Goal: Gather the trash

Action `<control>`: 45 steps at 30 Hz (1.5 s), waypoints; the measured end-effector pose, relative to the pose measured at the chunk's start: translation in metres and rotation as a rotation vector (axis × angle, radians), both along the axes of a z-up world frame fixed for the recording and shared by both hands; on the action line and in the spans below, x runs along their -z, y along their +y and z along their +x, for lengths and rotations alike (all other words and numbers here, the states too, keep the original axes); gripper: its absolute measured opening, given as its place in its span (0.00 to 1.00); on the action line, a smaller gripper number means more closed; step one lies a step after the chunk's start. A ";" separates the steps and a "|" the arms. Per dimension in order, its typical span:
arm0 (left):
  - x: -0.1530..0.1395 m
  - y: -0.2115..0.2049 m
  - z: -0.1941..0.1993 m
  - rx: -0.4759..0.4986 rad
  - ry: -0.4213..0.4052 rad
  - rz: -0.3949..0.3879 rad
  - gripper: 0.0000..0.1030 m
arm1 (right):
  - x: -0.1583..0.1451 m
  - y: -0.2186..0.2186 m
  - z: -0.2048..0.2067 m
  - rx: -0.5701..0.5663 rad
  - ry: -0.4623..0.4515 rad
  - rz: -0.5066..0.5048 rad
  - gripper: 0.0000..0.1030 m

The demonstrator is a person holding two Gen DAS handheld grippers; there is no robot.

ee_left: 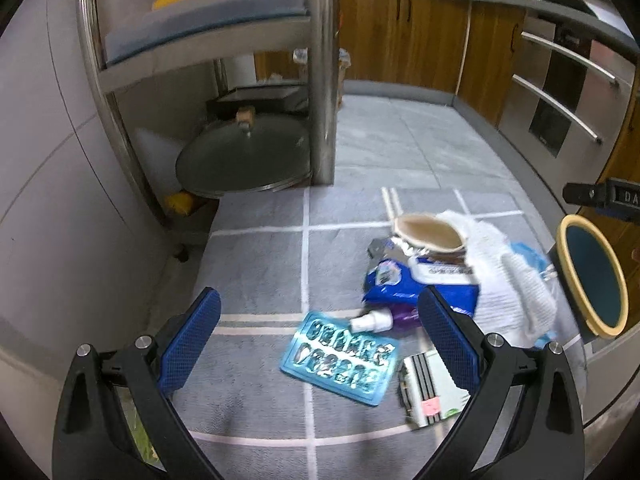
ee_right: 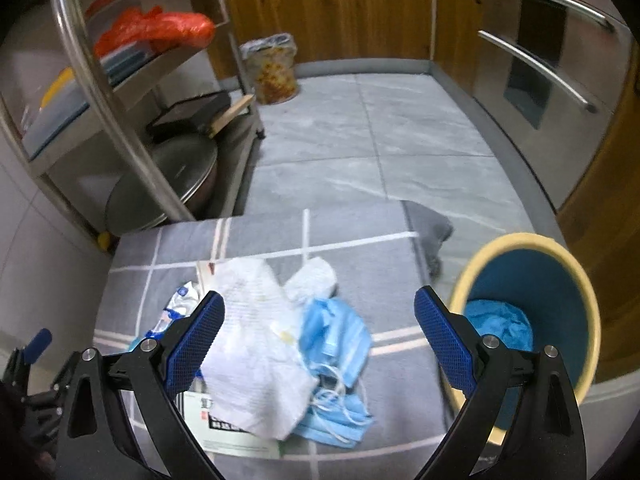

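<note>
Trash lies on a grey checked mat [ee_left: 260, 272]. In the left wrist view I see a blue blister pack [ee_left: 340, 358], a small white bottle [ee_left: 370, 321], a blue wrapper [ee_left: 416, 280], a paper cup [ee_left: 428, 234], a white paper towel [ee_left: 508, 284] and a small box [ee_left: 428, 388]. My left gripper [ee_left: 320, 344] is open and empty just above the blister pack. In the right wrist view the paper towel [ee_right: 256, 336] lies over blue face masks [ee_right: 340, 340]. My right gripper [ee_right: 320, 340] is open and empty over them. A blue bin with a yellow rim [ee_right: 532, 320] stands at the right, with something blue inside.
A steel rack [ee_left: 320, 72] with a pot lid [ee_left: 244, 160] stands at the left of the mat. Wooden cabinets [ee_left: 400, 28] and an oven [ee_left: 560, 92] line the back and right. A lined basket [ee_right: 272, 68] stands at the far wall. The left gripper shows at the right view's lower left [ee_right: 32, 364].
</note>
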State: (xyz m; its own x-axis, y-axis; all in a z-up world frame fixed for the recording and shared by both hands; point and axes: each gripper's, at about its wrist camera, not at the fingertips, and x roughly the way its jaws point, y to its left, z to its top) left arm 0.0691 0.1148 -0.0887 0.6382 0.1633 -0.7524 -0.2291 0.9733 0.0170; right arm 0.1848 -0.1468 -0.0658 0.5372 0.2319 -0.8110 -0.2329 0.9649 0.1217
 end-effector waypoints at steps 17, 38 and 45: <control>0.061 0.007 0.028 0.029 0.188 -0.045 0.93 | 0.044 0.046 0.025 -0.112 0.162 -0.034 0.54; 0.037 -0.028 0.077 0.130 0.067 -0.065 0.93 | 0.070 0.061 0.041 -0.231 0.248 -0.038 0.01; 0.032 -0.038 0.091 0.146 0.043 -0.094 0.93 | 0.047 0.045 0.050 -0.225 0.194 0.057 0.01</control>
